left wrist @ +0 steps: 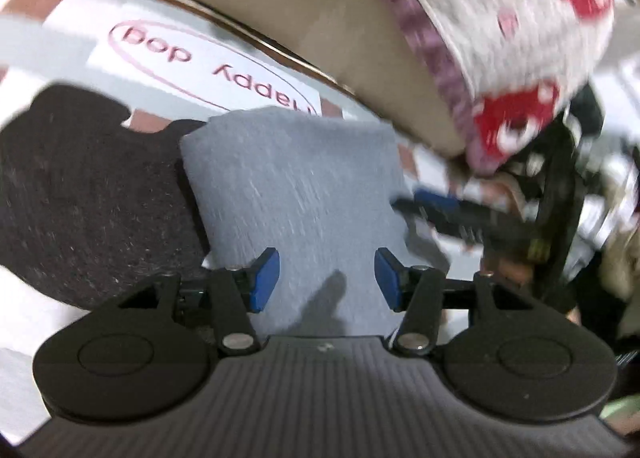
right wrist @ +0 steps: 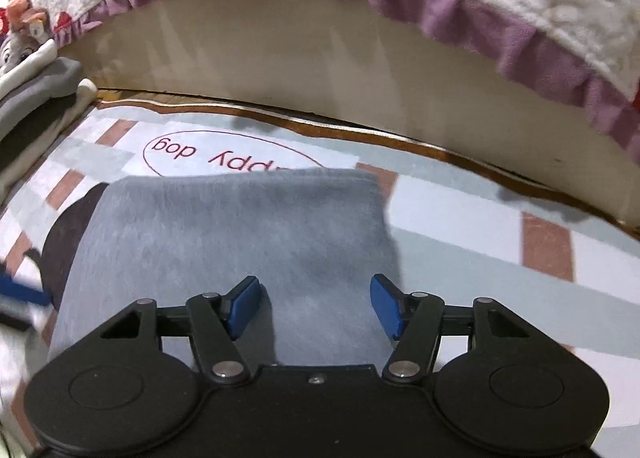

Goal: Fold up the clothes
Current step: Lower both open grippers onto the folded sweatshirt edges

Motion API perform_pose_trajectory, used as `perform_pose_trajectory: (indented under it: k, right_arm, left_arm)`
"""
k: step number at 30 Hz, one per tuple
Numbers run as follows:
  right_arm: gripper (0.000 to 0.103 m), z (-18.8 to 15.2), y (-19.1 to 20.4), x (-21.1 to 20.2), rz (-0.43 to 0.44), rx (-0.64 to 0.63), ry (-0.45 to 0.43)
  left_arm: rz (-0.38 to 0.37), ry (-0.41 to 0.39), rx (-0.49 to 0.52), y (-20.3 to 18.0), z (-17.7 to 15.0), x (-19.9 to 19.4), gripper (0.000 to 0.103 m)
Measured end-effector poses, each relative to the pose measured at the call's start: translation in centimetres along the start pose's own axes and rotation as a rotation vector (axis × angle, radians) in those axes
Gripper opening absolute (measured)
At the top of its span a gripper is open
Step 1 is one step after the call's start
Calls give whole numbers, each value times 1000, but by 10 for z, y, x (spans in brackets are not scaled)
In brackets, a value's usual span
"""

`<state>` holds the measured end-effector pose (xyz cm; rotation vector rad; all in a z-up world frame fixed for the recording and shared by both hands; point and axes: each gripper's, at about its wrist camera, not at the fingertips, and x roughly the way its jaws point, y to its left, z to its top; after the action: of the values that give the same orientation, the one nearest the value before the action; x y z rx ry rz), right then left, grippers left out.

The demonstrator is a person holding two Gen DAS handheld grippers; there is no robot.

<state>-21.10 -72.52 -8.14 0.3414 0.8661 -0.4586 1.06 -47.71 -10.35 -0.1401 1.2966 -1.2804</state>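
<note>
A folded grey garment (right wrist: 236,254) lay flat on a checked mat (right wrist: 480,218) printed with "happy dog" in a red oval (right wrist: 224,154), and both grippers hung just above it with nothing between their blue pads. In the right wrist view the right gripper (right wrist: 316,308) stood with its jaws spread wide over the near edge of the grey cloth, whose far edge covered part of the oval at 12 o'clock. In the left wrist view the left gripper (left wrist: 327,282) was likewise spread open over the same garment (left wrist: 292,194), and a dark brown patch (left wrist: 80,210), cloth or print I could not tell, showed at 9 o'clock beside and partly under it. The other gripper's blue fingers (left wrist: 436,200) appeared blurred at 3 o'clock. A quilted white bedcover with a purple frill (right wrist: 440,10) hung over a cream bed side (right wrist: 320,70) at 12 o'clock, beyond the mat's brown border.
</note>
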Motion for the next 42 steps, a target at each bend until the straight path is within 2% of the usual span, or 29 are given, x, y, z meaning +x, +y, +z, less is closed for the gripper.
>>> perform_pose_trajectory:
  k: [2,4,7,11,12,14,17,19,22,26,29,30,31,33,34,35,38,39,42]
  right_arm:
    - [72,-8,-26,-7,62,84,14]
    - [72,-21,-61,-7,193,242,31]
    - [72,-46,-94,1,335,409,38]
    - [73,-61,-111,15,452,519,59]
    - [73,-63,-112,16,460,532,65]
    - [74,-63,-112,17,447,541,84]
    - [86,-63,-111,18,406,564,133]
    - [87,-64,-111,18,390,582,153]
    - [87,-67,-115,22,416,625,158]
    - [89,-61,-111,35,471,620,147]
    - [77,-52,-103,40,482,561,114]
    - [64,-50,-102,39,494,547,90]
    - [60,-49,-102,37,509,537,67]
    - [54,-47,-101,34,526,523,31]
    - [52,-47,-100,33,519,518,25]
    - [51,-46,-99,31,511,513,15]
    - [44,-36,-91,20,487,478,-34]
    - [42,-32,-87,15,477,462,-53]
    - [41,-11,-73,12,457,396,-90]
  left_arm:
    - [-30,-15,-54,12,2,3,52]
    - [-39,-20,-73,19,2,10,52]
    - [-62,-33,-107,30,3,18,55]
    - [-115,-61,-162,46,6,23,59]
    - [-111,-58,-157,47,6,24,59]
    - [-15,-87,-118,43,7,21,59]
    - [125,-129,-59,38,9,17,62]
    - [85,-113,-81,43,9,20,63]
    - [23,-88,-113,50,9,25,64]
    - [-31,-86,-175,61,17,40,74]
    - [-14,-122,-159,64,31,47,74]
    - [-11,-120,-164,64,35,51,74]
    - [-9,-118,-168,65,40,55,74]
    - [11,-114,-103,57,41,58,59]
    - [34,-115,-55,50,40,57,43]
    - [64,-128,9,40,37,52,36]
    - [133,-189,185,5,28,34,31]
    - [134,-212,181,1,27,26,31]
    - [144,-304,67,11,21,2,31]
